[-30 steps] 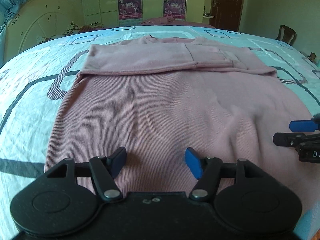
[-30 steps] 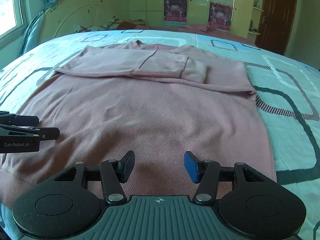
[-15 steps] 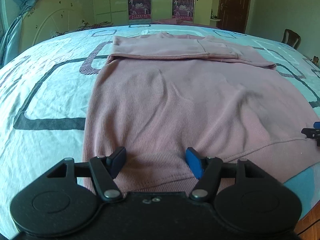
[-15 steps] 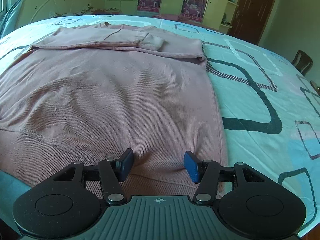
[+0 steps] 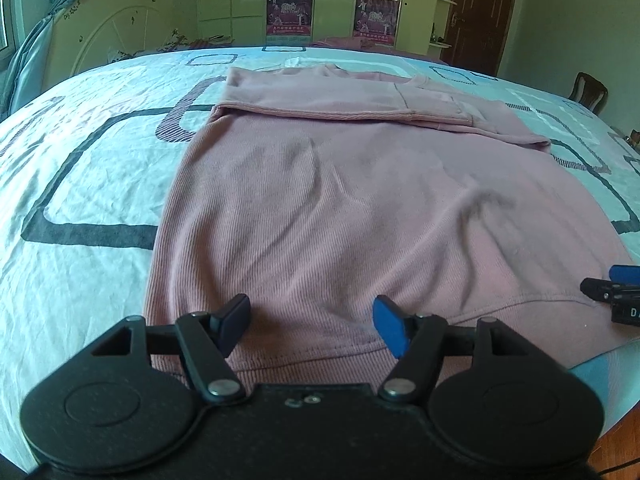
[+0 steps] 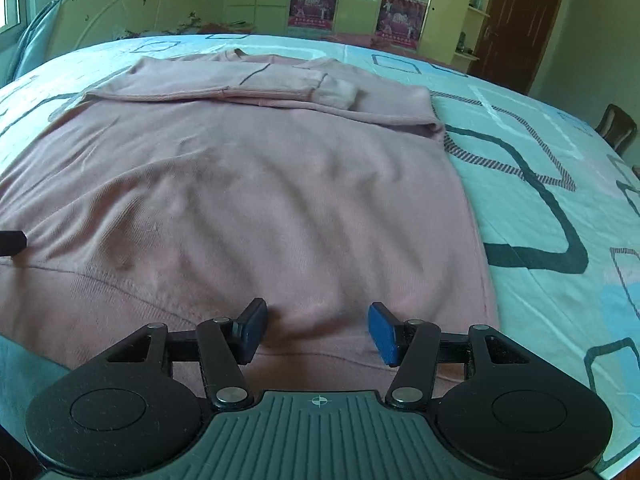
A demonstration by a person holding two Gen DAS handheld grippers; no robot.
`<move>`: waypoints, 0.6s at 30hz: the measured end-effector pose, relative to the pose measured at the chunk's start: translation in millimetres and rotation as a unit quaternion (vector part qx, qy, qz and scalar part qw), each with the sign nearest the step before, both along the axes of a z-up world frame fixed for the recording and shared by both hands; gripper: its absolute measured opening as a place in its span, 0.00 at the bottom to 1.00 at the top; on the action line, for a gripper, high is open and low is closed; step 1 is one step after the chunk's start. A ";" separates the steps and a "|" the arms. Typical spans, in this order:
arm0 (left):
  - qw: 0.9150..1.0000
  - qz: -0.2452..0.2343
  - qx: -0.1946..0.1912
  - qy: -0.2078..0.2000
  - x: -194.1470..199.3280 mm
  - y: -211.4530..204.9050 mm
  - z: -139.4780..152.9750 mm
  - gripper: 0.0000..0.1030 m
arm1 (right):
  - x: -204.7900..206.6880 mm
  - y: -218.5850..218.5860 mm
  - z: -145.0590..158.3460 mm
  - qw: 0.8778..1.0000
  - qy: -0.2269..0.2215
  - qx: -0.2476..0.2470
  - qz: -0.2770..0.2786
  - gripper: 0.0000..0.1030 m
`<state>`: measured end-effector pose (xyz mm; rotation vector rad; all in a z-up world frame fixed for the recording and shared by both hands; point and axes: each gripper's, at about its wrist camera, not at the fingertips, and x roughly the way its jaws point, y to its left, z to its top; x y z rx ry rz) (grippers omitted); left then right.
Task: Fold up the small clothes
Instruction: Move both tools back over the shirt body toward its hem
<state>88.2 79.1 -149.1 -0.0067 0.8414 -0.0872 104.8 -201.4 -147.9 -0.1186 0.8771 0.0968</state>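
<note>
A pink ribbed sweater (image 5: 340, 208) lies flat on the bed, its sleeves folded across the chest at the far end. My left gripper (image 5: 312, 320) hovers open just above the near hem, close to the sweater's left corner, with only cloth below the pads. In the right wrist view the same sweater (image 6: 260, 200) fills the middle. My right gripper (image 6: 318, 326) is open over the hem near the right corner, gripping nothing. The right gripper's tips (image 5: 612, 288) show at the left view's right edge, and a left fingertip (image 6: 12, 242) shows at the right view's left edge.
The bedsheet (image 5: 80, 168) is light blue with dark rectangle outlines and wrinkles. A white headboard (image 5: 112, 32) stands at the far left, a wardrobe with posters (image 5: 288, 12) behind, a dark door (image 5: 480, 12) and a wooden chair (image 5: 588, 88) at the right.
Both grippers have slid apart along the sweater, the left one toward its left side and the right one toward its right side, and back to the near hem. Both stay open.
</note>
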 end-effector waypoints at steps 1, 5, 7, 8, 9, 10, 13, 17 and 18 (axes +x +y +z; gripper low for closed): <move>1.000 0.002 -0.001 -0.001 -1.6 1.3 0.4 0.64 | -1.9 -5.1 0.8 1.000 -0.001 -0.002 -0.004 0.53; 1.000 0.010 -0.007 -0.008 -5.7 8.6 5.4 0.64 | -7.9 -12.9 8.7 1.000 -0.008 0.006 -0.014 0.53; 1.000 0.015 -0.012 -0.013 -7.2 13.4 8.7 0.64 | -12.2 -16.2 13.9 1.000 -0.016 0.012 -0.015 0.53; 1.000 0.018 -0.014 -0.014 -7.9 15.9 10.1 0.64 | -14.2 -17.9 16.3 1.000 -0.019 0.011 -0.018 0.53; 0.999 0.020 -0.019 -0.016 -9.0 19.3 11.6 0.64 | -15.8 -20.2 17.5 1.000 -0.021 0.010 -0.021 0.53; 0.999 0.023 -0.023 -0.018 -10.4 23.1 13.1 0.64 | -16.6 -23.3 18.3 0.999 -0.021 0.011 -0.027 0.53; 0.999 0.034 -0.024 -0.025 -16.5 35.4 16.8 0.64 | -19.9 -36.9 19.7 0.998 -0.018 0.015 -0.051 0.53; 0.998 0.049 -0.025 -0.024 -25.7 53.9 16.7 0.63 | -27.6 -55.6 21.5 0.996 -0.022 0.011 -0.083 0.53; 0.998 0.052 -0.029 -0.019 -27.6 58.6 15.1 0.63 | -29.1 -60.7 20.6 0.996 -0.020 0.012 -0.091 0.53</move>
